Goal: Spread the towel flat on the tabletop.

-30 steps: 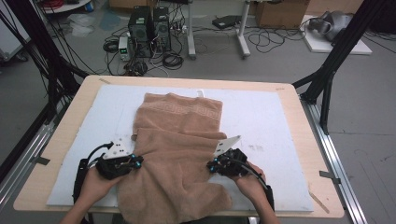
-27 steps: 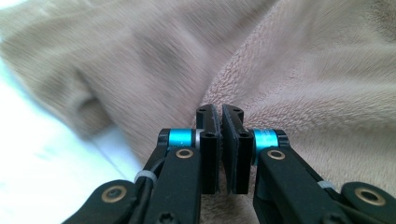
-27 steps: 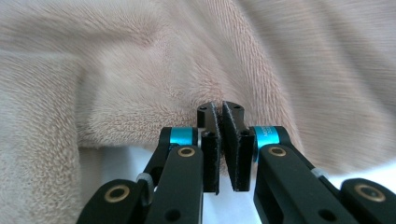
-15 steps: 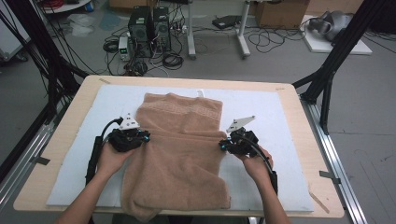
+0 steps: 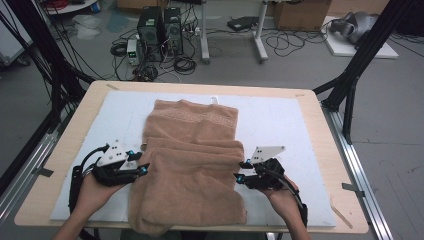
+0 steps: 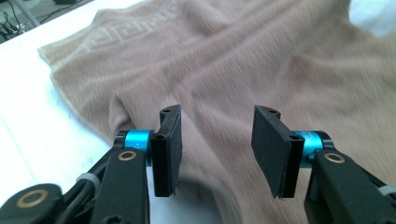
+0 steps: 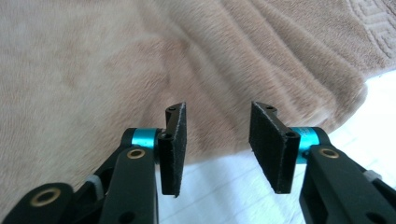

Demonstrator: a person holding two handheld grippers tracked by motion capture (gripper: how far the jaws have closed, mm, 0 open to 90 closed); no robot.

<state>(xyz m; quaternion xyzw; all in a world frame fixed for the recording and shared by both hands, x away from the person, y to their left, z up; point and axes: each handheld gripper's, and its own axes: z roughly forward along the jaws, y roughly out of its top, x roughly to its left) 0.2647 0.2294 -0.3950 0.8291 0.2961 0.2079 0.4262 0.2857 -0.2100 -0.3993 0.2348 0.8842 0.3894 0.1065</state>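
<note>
While the tan towel [image 5: 190, 160] lies lengthwise down the middle of the white mat [image 5: 280, 125], you rest a gripper at each of its long edges, and neither one has hold of the cloth. Your left gripper [image 5: 142, 169] sits against the towel's left edge, your right gripper [image 5: 239, 176] against its right edge. Seen from each gripper view, the left gripper [image 6: 215, 144] and the right gripper [image 7: 216, 142] both have their jaws spread wide, with nothing between the pads.

A second ago both grippers were lower on the towel, close together and seemingly gripping its near end. Half a second ago they had swung apart and up toward the middle. Now they have settled back a little, and a thick ridge [image 5: 192, 147] crosses the towel where cloth has bunched into folds. The near end hangs slightly over the front edge of the surface [image 5: 330, 100].

That suggests the last pull is finished and you have let go; the towel looks rumpled rather than cleanly folded, so a fresh grasp at the edges seems the likely next step.
</note>
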